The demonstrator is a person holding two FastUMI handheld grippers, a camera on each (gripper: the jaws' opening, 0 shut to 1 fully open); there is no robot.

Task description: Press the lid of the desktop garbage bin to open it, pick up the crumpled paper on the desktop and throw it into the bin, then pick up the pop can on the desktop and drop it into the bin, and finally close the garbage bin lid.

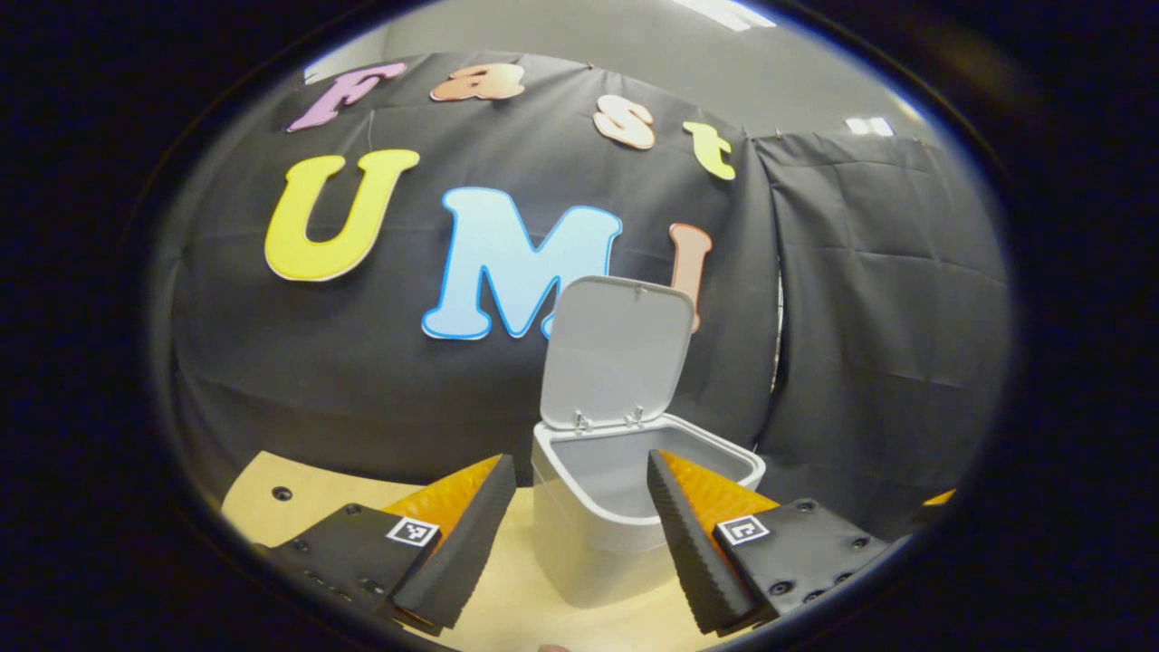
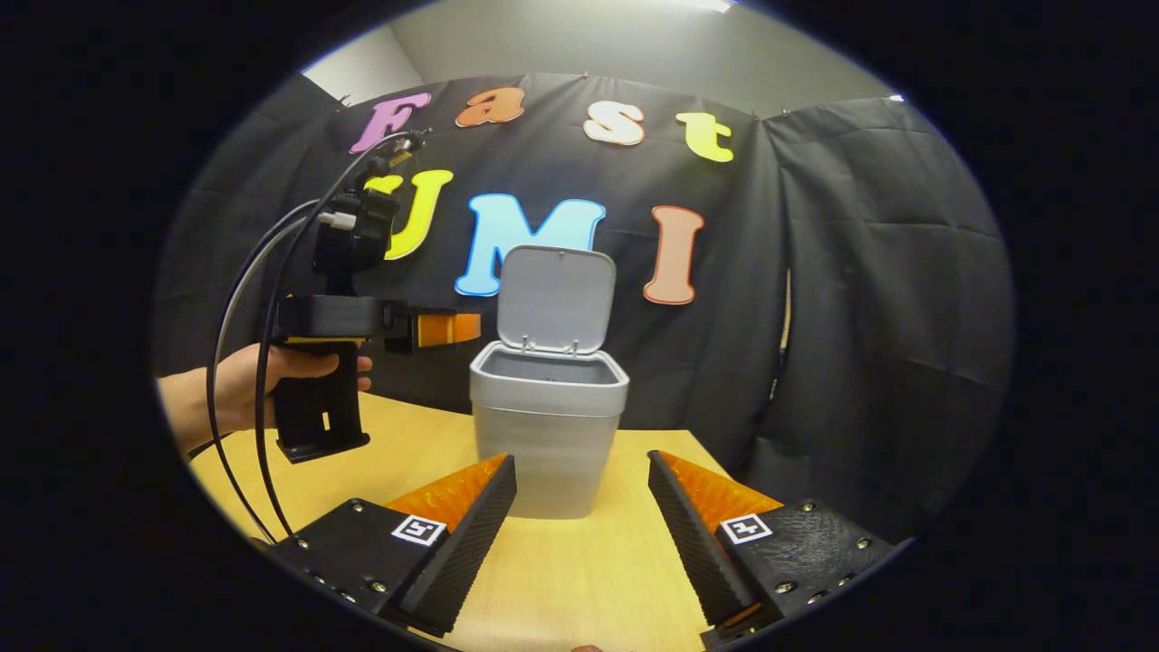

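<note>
Grey plastic garbage bin (image 2: 549, 435) stands on the pale wooden tabletop (image 2: 579, 580), toward its far edge by the black cloth wall, its flat hinged lid (image 2: 555, 299) raised upright at the back. In the right gripper view the right gripper (image 2: 579, 534) hangs with fingers spread, nothing between them, short of the bin. To the bin's left a hand (image 2: 240, 385) holds the left gripper (image 2: 457, 328) level near the rim; the left gripper view shows its fingers spread, framing the open bin mouth.
</note>
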